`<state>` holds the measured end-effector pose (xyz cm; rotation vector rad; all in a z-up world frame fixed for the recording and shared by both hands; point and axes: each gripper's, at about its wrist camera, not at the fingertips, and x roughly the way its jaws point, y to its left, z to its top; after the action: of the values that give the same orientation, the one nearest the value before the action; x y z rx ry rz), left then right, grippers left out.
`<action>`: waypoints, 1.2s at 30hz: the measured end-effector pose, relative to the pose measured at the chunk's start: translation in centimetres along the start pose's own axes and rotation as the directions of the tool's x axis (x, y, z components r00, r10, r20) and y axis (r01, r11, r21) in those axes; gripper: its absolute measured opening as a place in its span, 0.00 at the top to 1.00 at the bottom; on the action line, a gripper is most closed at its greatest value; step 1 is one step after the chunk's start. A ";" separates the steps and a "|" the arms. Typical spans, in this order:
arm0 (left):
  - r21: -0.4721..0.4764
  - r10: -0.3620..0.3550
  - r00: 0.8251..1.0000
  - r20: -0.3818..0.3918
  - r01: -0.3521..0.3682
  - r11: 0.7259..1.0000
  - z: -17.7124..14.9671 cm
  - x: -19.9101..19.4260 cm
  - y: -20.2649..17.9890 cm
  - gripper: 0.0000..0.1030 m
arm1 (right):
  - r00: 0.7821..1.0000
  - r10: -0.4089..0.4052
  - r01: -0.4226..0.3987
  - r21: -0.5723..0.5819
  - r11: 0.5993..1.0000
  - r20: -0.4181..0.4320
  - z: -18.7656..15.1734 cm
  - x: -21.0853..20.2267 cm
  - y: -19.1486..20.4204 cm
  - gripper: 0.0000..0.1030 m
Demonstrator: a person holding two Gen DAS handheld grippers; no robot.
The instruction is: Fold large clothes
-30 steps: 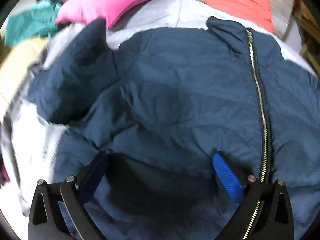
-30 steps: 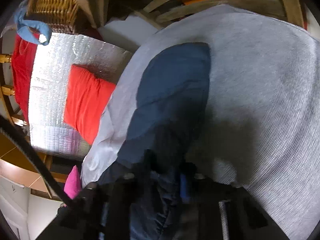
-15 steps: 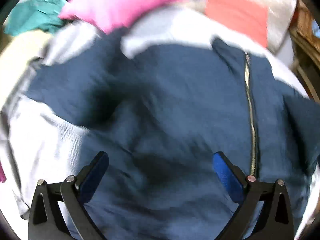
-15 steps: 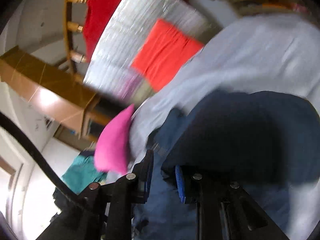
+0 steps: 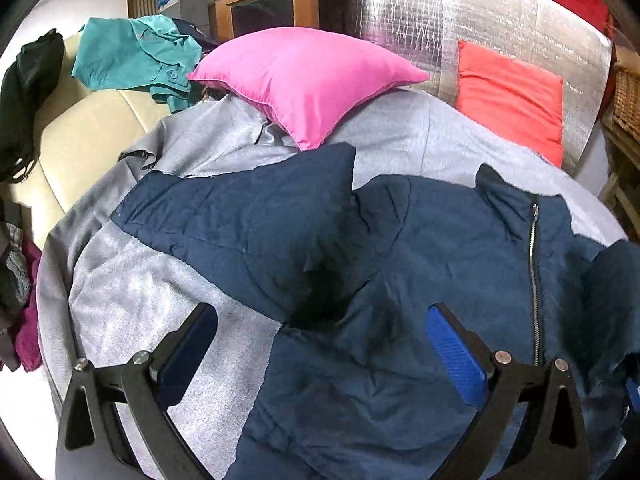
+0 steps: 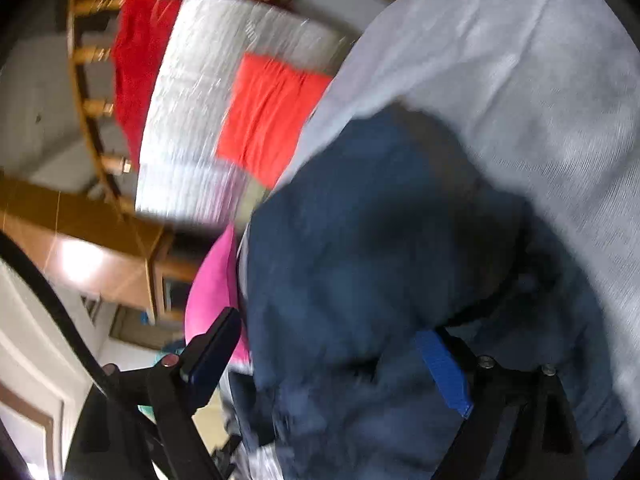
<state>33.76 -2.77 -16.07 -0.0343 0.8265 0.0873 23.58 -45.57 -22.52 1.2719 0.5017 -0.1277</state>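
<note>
Navy jacket (image 5: pixel 400 280) spread flat — left gripper (image 5: pixel 320 344), right gripper (image 6: pixel 328 360) both released, seemingly just-opened.

A pink pillow (image 5: pixel 304 80) lies beside an orange cushion (image 5: pixel 512 100) and a teal garment (image 5: pixel 136 56).

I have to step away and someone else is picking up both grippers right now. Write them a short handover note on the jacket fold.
Left gripper: open, empty, held above the navy jacket.
Right gripper: its jaws have just been opening; they now stand wide, with jacket cloth between them but not pinched.
Jacket: spread on the grey cover, zipper up, collar toward the pink pillow. One sleeve lies stretched out toward the cover's edge. The other side looks just laid inward, though the right view is blurred.
Done: at most a first fold.
Left: fold in the stretched-out sleeve, then fold the body.
</note>
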 end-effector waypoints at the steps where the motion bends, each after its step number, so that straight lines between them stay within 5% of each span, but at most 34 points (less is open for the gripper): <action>1: -0.004 0.000 1.000 0.008 0.000 1.000 0.1 -0.2 0.0 0.00 | 1.000 -0.007 0.007 0.016 1.000 0.010 0.7 0.2 -0.3 0.13; 5: -0.015 0.016 0.999 0.031 -0.016 1.000 0.5 -1.1 0.3 0.00 | 0.999 -0.001 -0.001 0.072 0.997 0.036 2.8 0.7 -0.2 0.26; 10: -0.059 0.045 0.998 0.046 -0.043 0.997 1.6 -1.2 1.7 0.00 | 0.999 0.036 -0.029 -0.232 0.972 0.025 0.9 1.3 8.2 0.26; 17: -0.127 0.063 0.997 0.036 -0.058 0.990 2.3 -0.9 4.1 0.00 | 0.967 0.123 -0.238 -0.622 0.746 -0.223 -7.8 3.5 18.9 0.26; 21: -0.142 0.062 0.998 0.020 -0.058 0.988 2.4 -0.6 4.7 0.00 | 0.946 0.097 -0.289 -0.669 0.685 -0.309 -10.0 3.5 18.6 0.26; 24: -0.142 0.060 0.998 0.021 -0.056 0.988 2.4 -0.6 4.7 0.00 | 0.959 0.078 -0.243 -0.651 0.719 -0.271 -8.8 2.2 16.2 0.26; 29: -0.144 0.046 0.999 -0.006 -0.046 0.988 2.3 0.0 4.7 0.00 | 0.991 -0.028 -0.047 -0.526 0.849 -0.133 -3.9 1.6 11.3 0.26; 36: -0.129 -0.036 0.995 -0.094 0.024 0.991 1.6 2.2 3.3 0.00 | 0.958 -0.275 0.225 -0.383 0.896 -0.080 0.0 3.1 4.0 0.47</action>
<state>36.12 0.78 -16.58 -0.1722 0.9152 0.1108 27.79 -43.80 -20.36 0.8428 0.7672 -0.1572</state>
